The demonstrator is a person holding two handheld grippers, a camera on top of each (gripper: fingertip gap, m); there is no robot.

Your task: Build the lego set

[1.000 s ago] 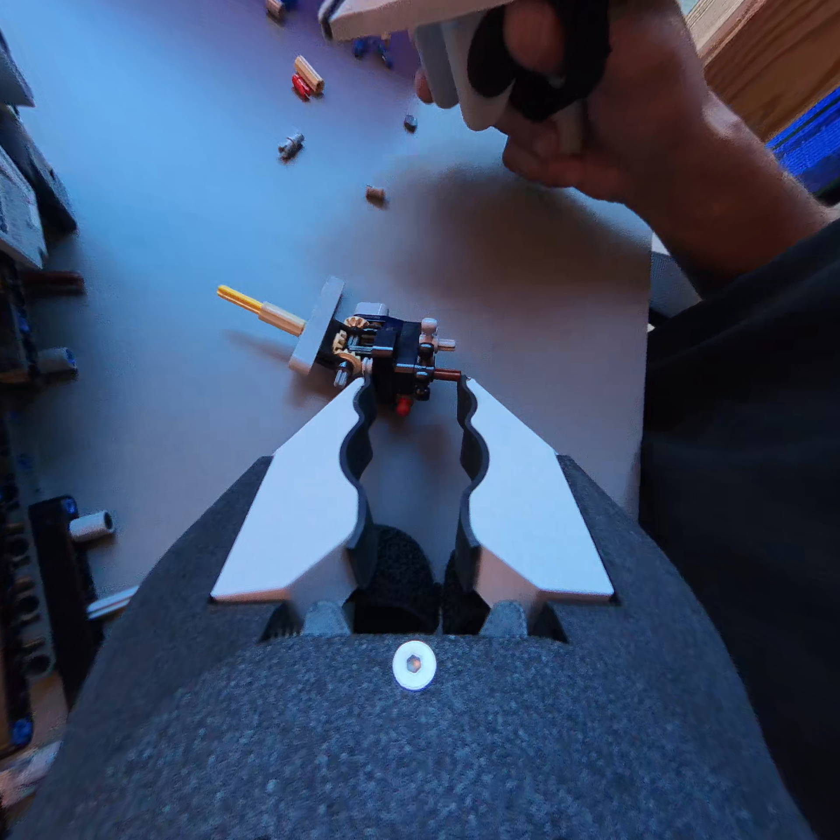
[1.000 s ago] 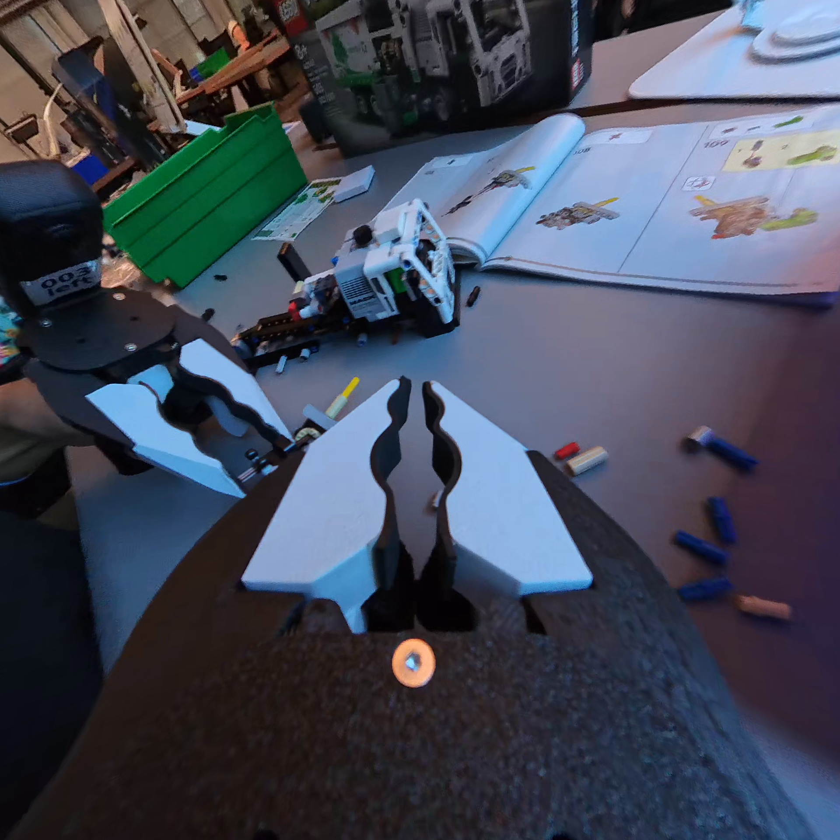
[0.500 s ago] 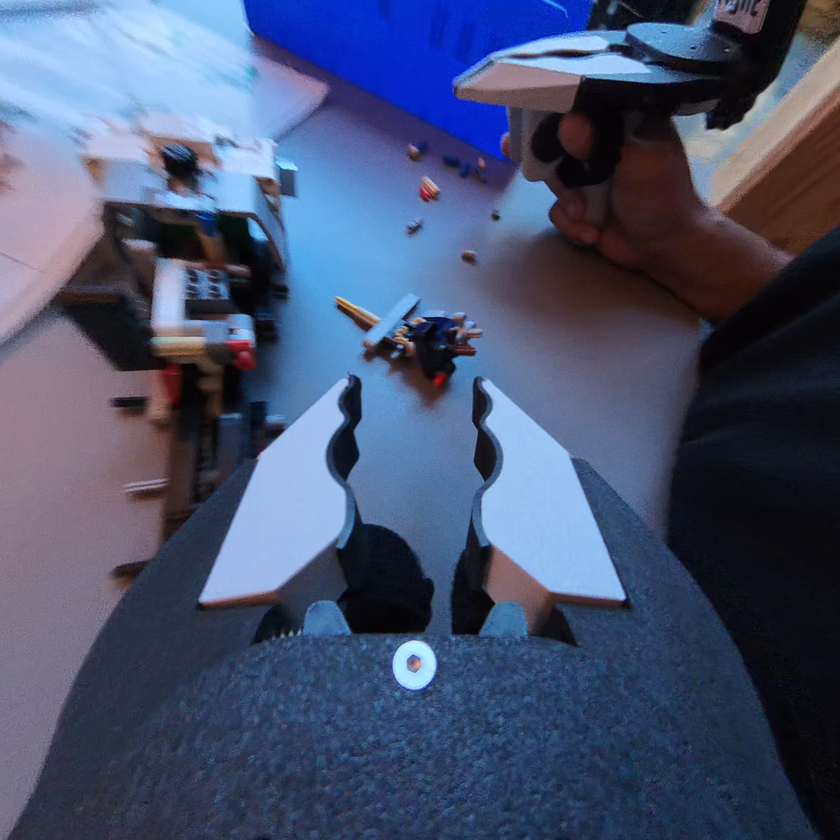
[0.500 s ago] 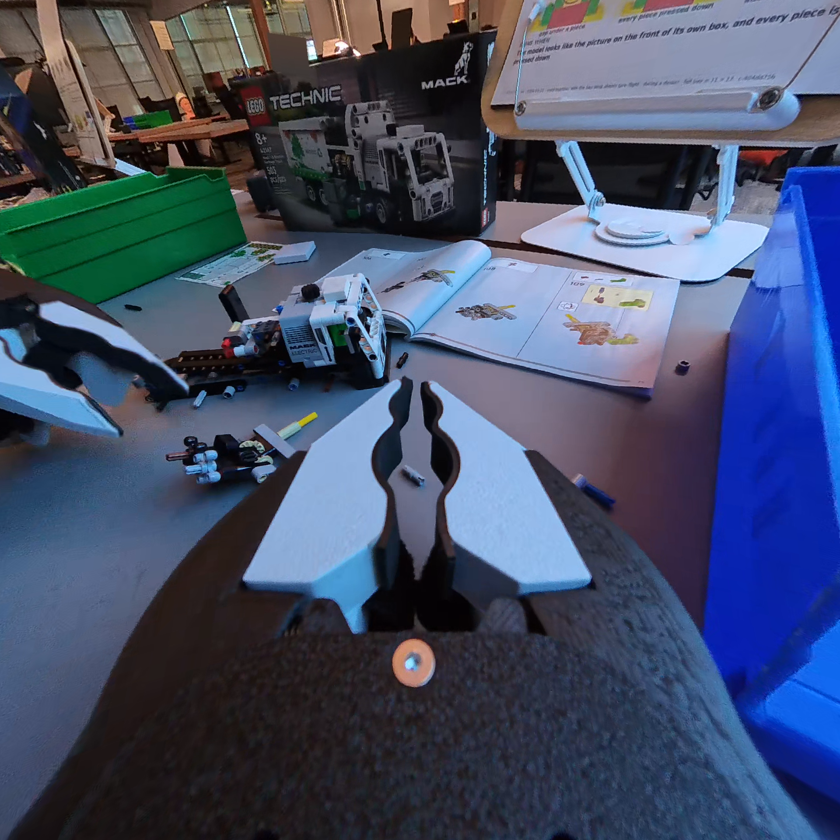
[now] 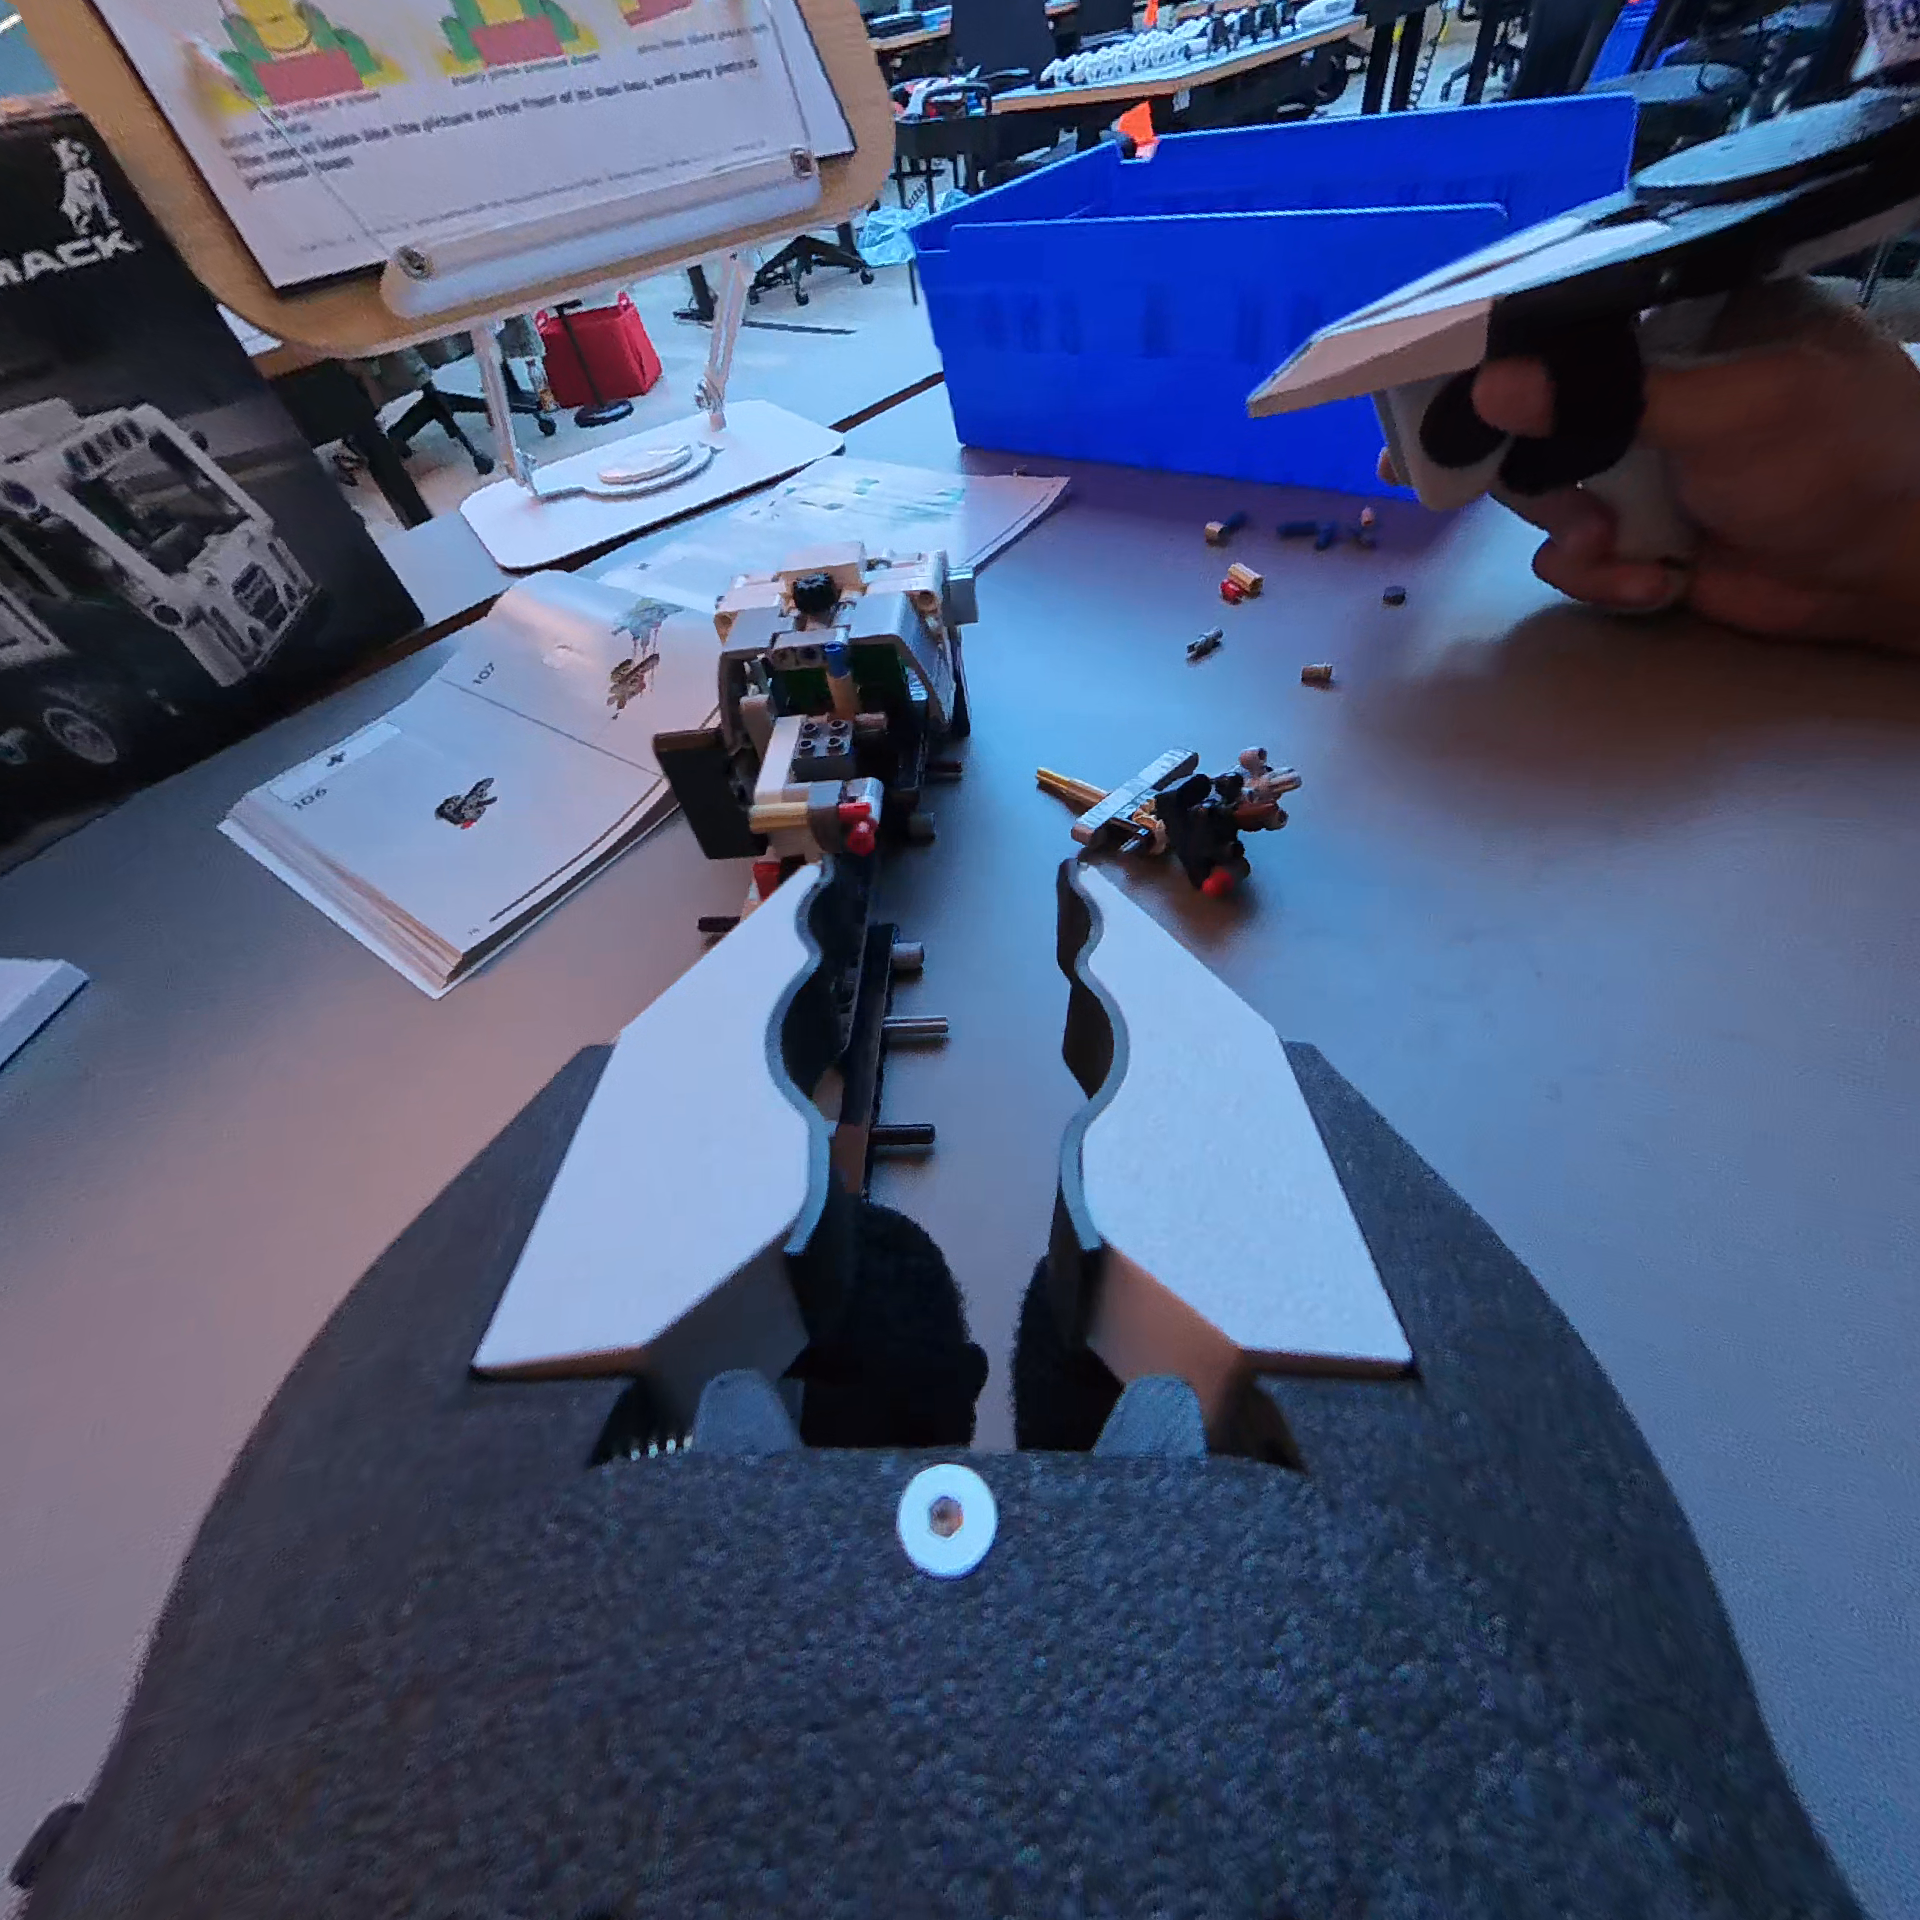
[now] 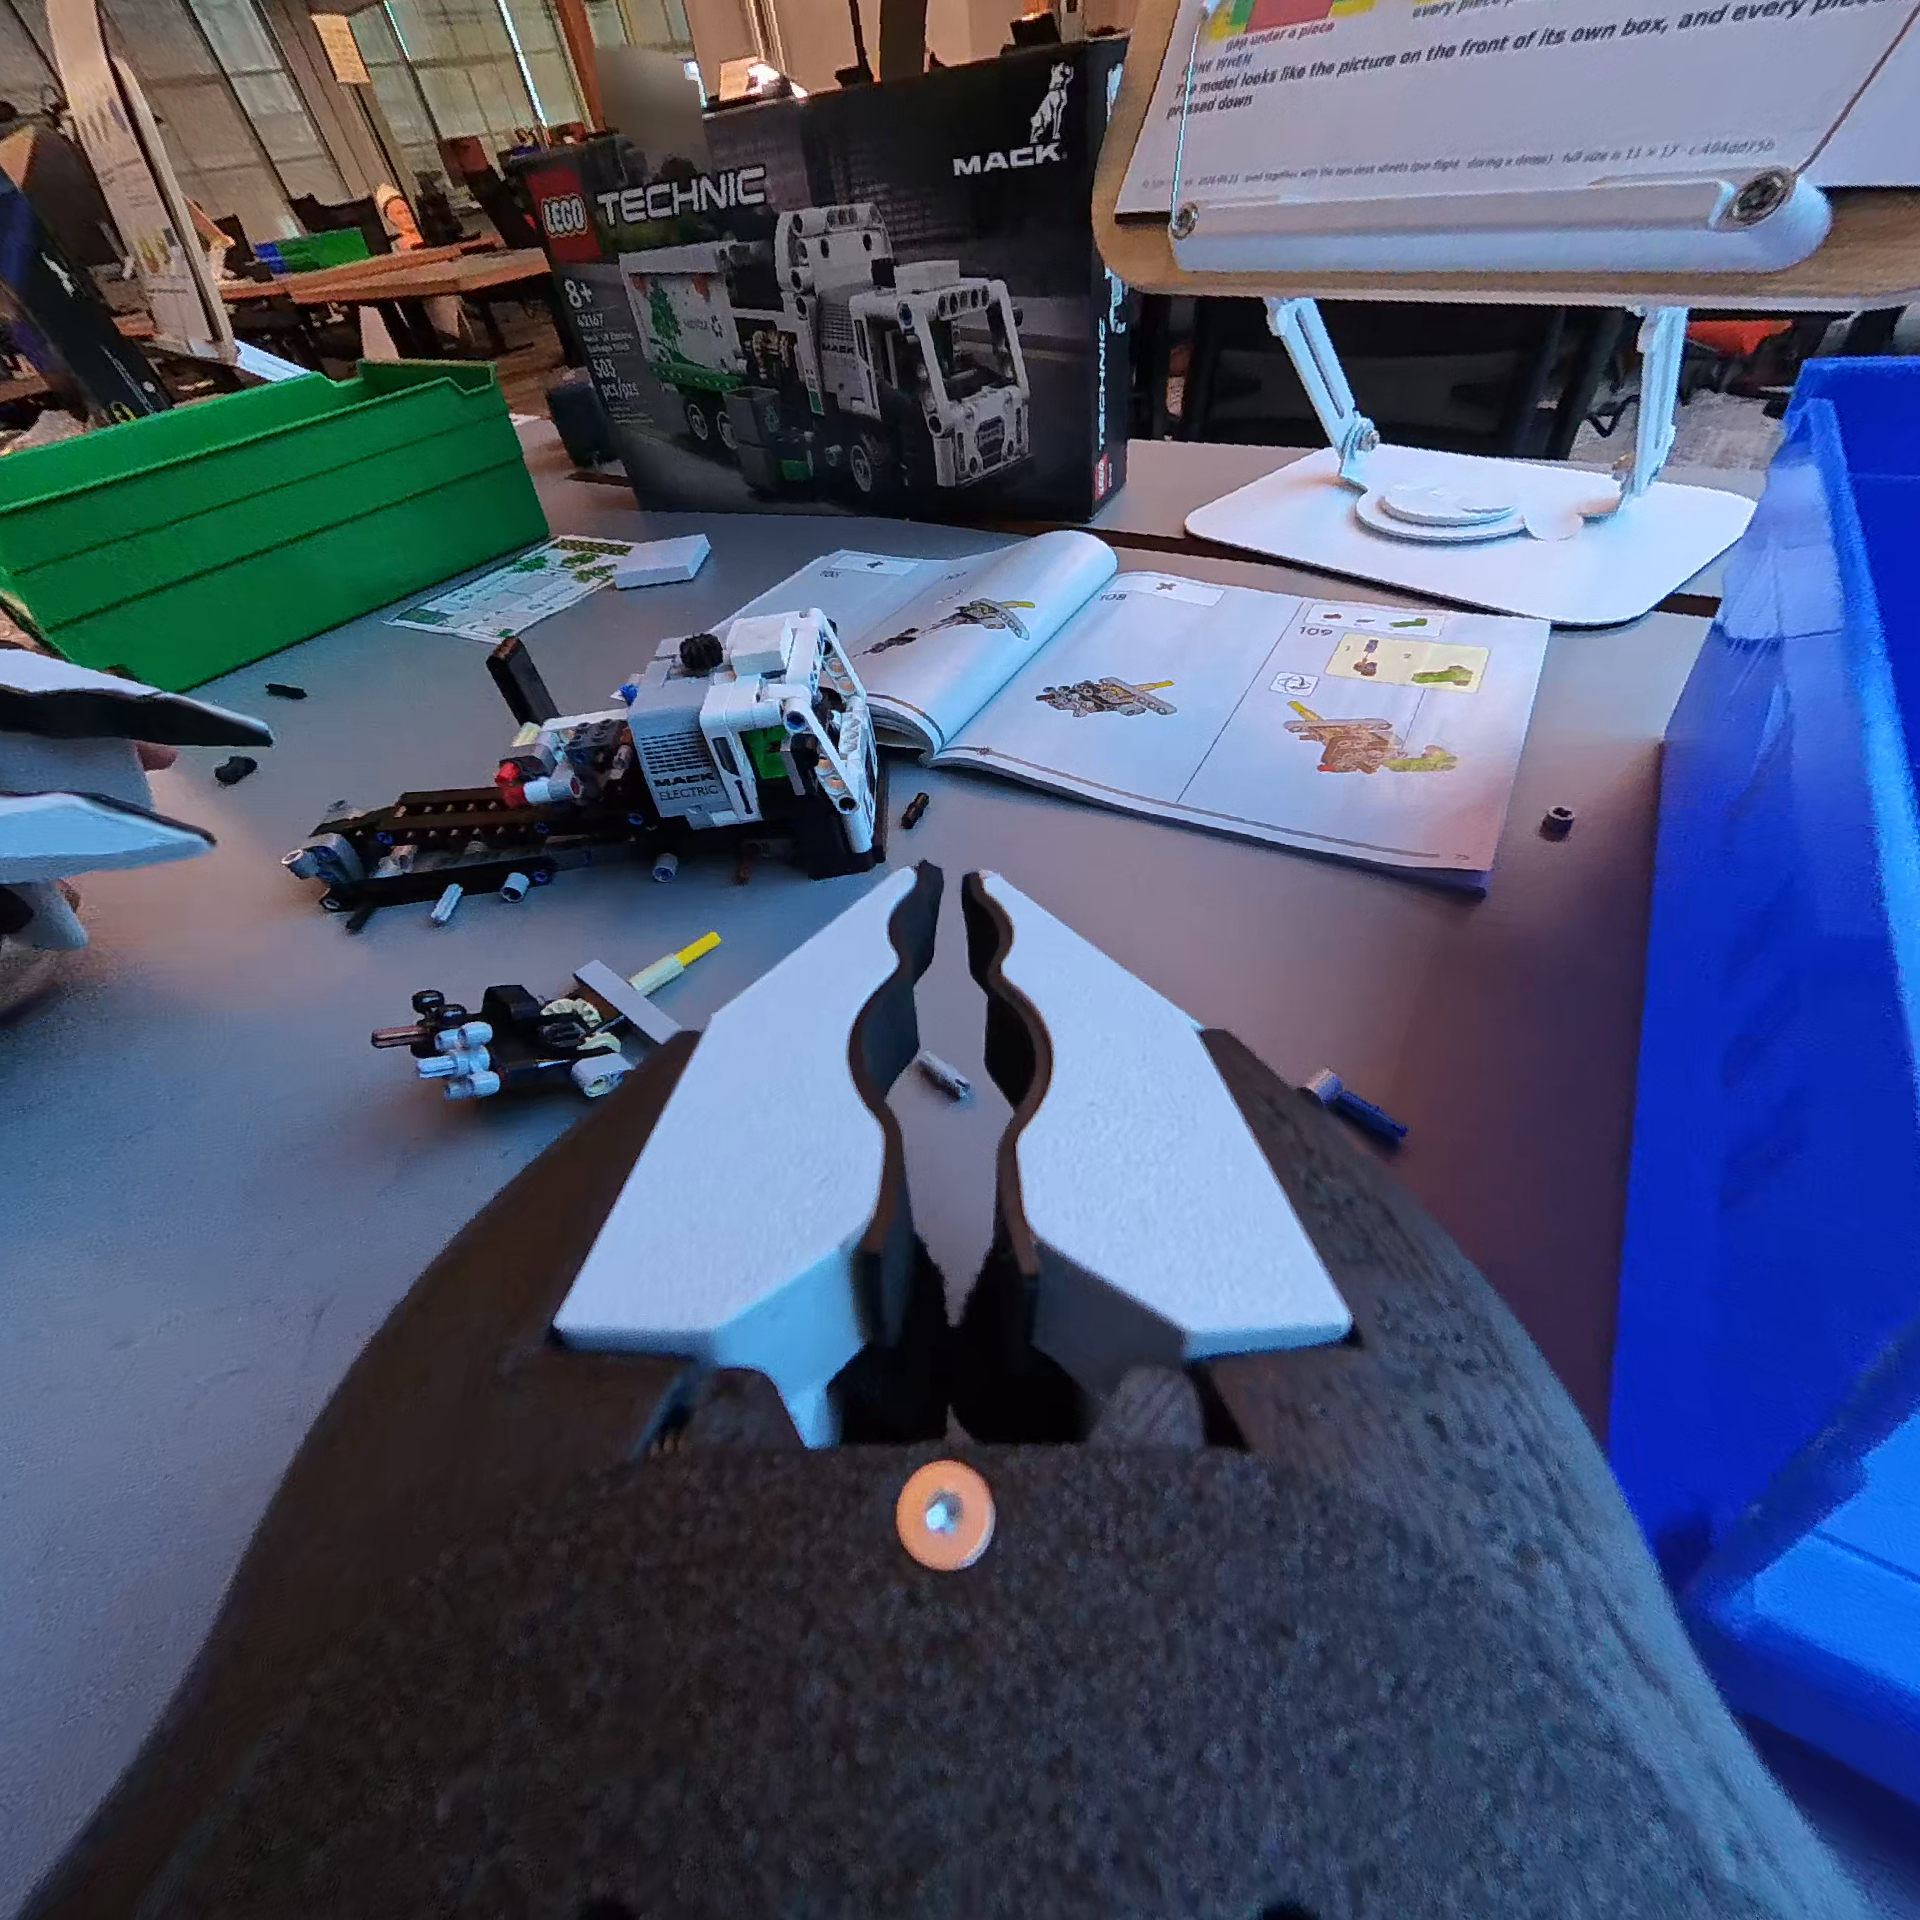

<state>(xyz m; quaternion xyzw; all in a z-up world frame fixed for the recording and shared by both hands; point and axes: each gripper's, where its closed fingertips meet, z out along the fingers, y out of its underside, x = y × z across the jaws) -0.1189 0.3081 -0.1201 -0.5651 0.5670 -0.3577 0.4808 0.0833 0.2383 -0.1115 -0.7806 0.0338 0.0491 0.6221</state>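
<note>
1. Left wrist view: my left claw [image 5: 940,894] is spread wide and holds nothing; it hangs over the rear chassis of the truck build [image 5: 831,707] on the table [image 5: 1558,1039].
2. Right wrist view: my right claw [image 6: 943,883] is nearly closed, a thin gap left, with nothing gripped. One loose grey pin [image 6: 943,1073] lies on the table below it.
3. Risk: lowering the left claw here could catch the side pins on the chassis and knock them out, or shove the truck build into the instruction book [image 6: 1195,707].
4. Risk: the right claw is too narrow to take the sub-assembly [image 6: 520,1029]; I judge it would push it away.
5. Count: two claws, one truck build, one sub-assembly beside it, one book, one blue bin [image 5: 1195,312], one green bin [image 6: 260,509], one set box [image 6: 831,312].
</note>
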